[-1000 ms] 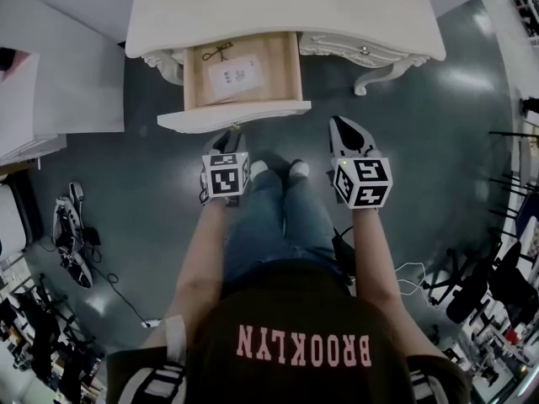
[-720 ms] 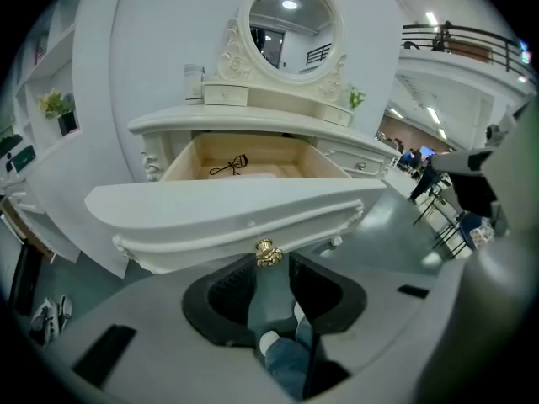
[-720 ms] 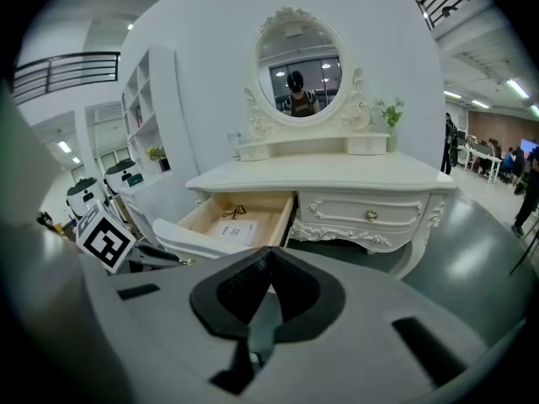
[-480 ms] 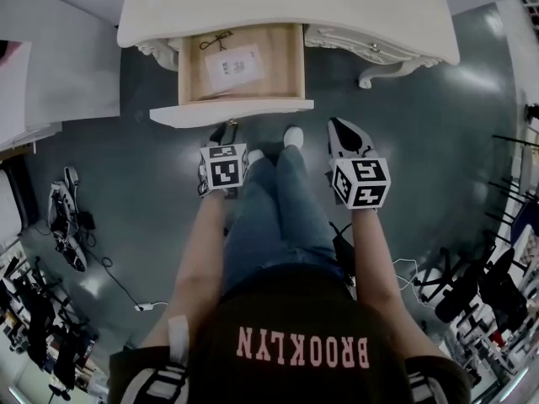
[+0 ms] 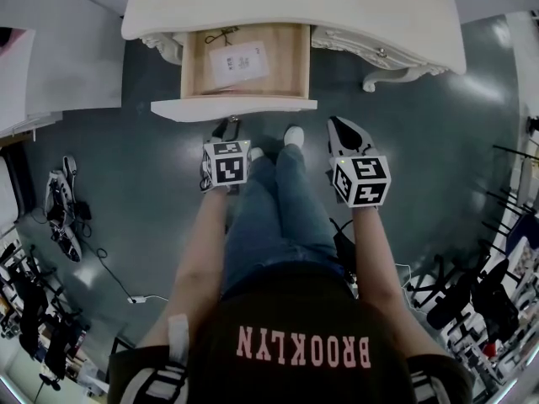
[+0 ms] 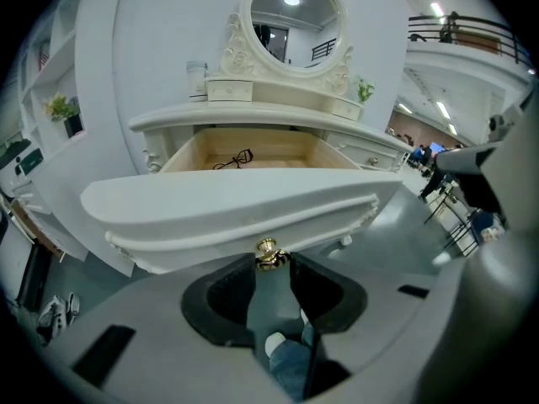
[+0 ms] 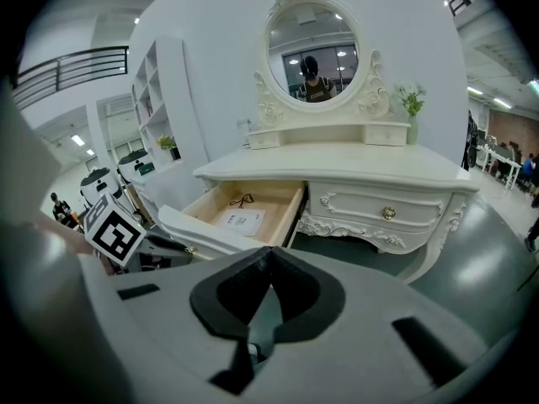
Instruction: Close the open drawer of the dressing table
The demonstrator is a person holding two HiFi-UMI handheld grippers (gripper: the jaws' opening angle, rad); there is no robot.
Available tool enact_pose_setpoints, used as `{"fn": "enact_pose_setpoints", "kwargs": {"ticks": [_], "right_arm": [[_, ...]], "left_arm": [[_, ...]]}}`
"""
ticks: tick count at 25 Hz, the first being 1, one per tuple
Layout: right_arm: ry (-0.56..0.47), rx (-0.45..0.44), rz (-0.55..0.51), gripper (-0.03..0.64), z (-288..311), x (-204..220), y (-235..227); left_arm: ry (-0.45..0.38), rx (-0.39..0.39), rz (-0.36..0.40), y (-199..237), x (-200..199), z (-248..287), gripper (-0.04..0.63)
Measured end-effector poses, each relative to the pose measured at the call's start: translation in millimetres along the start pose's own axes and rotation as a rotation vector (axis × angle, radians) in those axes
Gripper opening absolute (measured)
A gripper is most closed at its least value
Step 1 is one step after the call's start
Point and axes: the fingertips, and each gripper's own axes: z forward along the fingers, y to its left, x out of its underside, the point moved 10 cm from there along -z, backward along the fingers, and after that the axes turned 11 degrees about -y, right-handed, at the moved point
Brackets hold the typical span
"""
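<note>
The cream dressing table (image 5: 286, 7) has its left drawer (image 5: 246, 91) pulled out, with a paper sheet (image 5: 234, 61) and a small black item (image 5: 221, 34) inside. My left gripper (image 5: 230, 129) sits just below the white drawer front (image 6: 236, 209). Its jaws are opening, and the brass knob (image 6: 268, 255) stands at the mouth between the two black pads (image 6: 227, 297), which do not squeeze it. My right gripper (image 5: 338, 124) hangs to the right of the drawer, apart from the table. In its own view the right gripper (image 7: 269, 259) is shut on nothing.
A closed right drawer with a brass knob (image 7: 388, 213) sits beside the open one, under an oval mirror (image 7: 313, 53). A curved table leg (image 5: 383, 78) stands at the right. The person's legs (image 5: 274, 209) are between the grippers. A white cabinet (image 5: 50, 74) and shoes (image 5: 59, 217) lie left.
Both grippers have sunk a little in front of the drawer. One foot has stepped toward the table. The drawer stands as far out as before.
</note>
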Motion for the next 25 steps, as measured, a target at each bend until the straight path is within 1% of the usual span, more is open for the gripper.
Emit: {"fn": "enact_pose_setpoints", "kwargs": {"ticks": [5, 9, 14, 18, 25], "right_arm": [[0.002, -0.021, -0.009, -0.005, 5.2, -3.3, -0.2], [0.002, -0.019, -0.007, -0.003, 7.3, -4.8, -0.2], [0.006, -0.014, 0.002, -0.004, 10.6, -2.1, 0.7], [0.004, -0.021, 0.005, -0.004, 13.0, 0.7, 4.4], [-0.020, -0.026, 0.012, -0.004, 22.3, -8.0, 8.0]], "left_arm": [[0.005, -0.010, -0.003, 0.5, -4.4, 3.9, 0.120], [0.005, -0.015, -0.007, 1.3, -7.5, 7.0, 0.120], [-0.022, -0.022, 0.005, 2.8, -11.7, 12.4, 0.120], [-0.026, -0.010, 0.012, 3.8, -16.6, 16.5, 0.120], [-0.043, -0.009, 0.015, 8.2, -25.7, 27.8, 0.119]]}}
